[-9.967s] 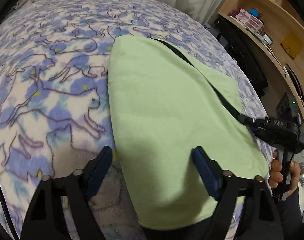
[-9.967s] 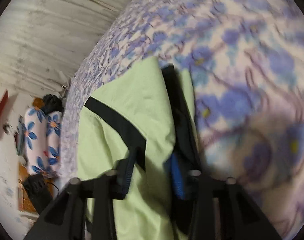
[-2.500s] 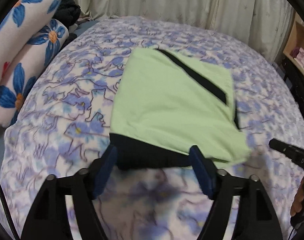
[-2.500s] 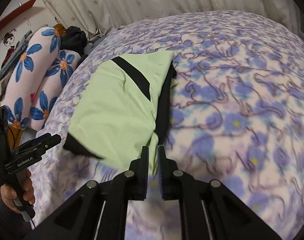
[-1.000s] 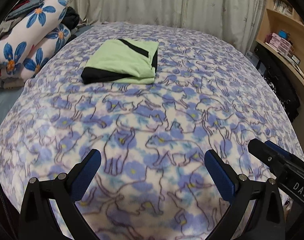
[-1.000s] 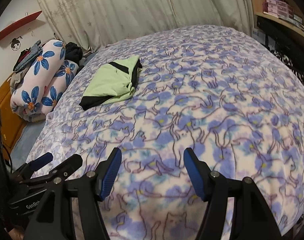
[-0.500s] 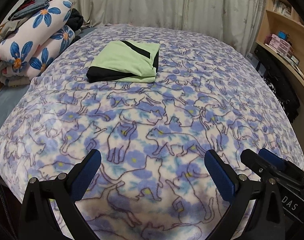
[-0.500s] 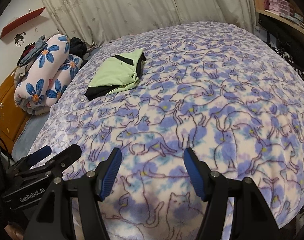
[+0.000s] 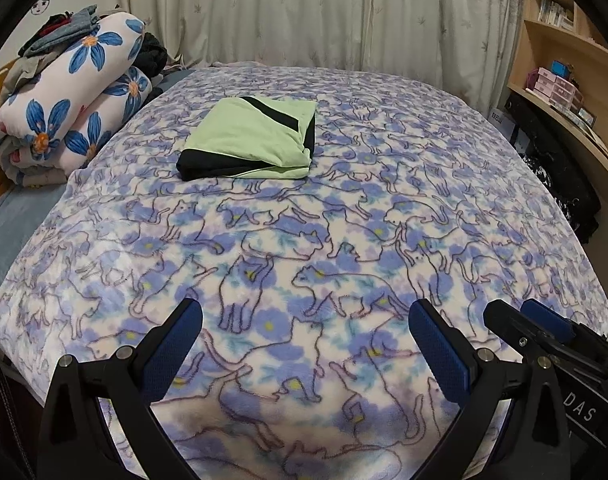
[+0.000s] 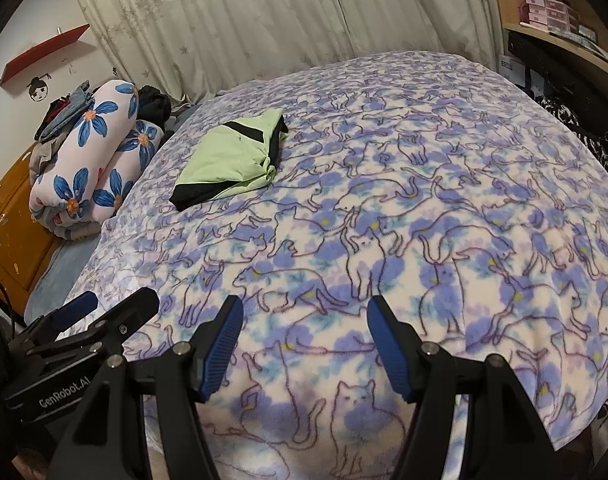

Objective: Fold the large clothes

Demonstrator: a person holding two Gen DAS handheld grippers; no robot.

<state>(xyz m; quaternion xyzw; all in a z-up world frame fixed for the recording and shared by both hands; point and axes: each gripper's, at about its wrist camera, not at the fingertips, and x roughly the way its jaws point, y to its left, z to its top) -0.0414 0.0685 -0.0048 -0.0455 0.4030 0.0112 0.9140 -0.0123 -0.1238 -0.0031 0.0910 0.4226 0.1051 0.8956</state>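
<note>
Both grippers tilt downward, jaws apart, empty.

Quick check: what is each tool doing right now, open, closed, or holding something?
Left tool: open, holding nothing.
Right tool: open, holding nothing.
The folded green garment lies apart on the bed.

Your left gripper and right gripper: black angular frames, ribbed blue pads, silver screws; white "GenRobot.AI" lettering on left.
</note>
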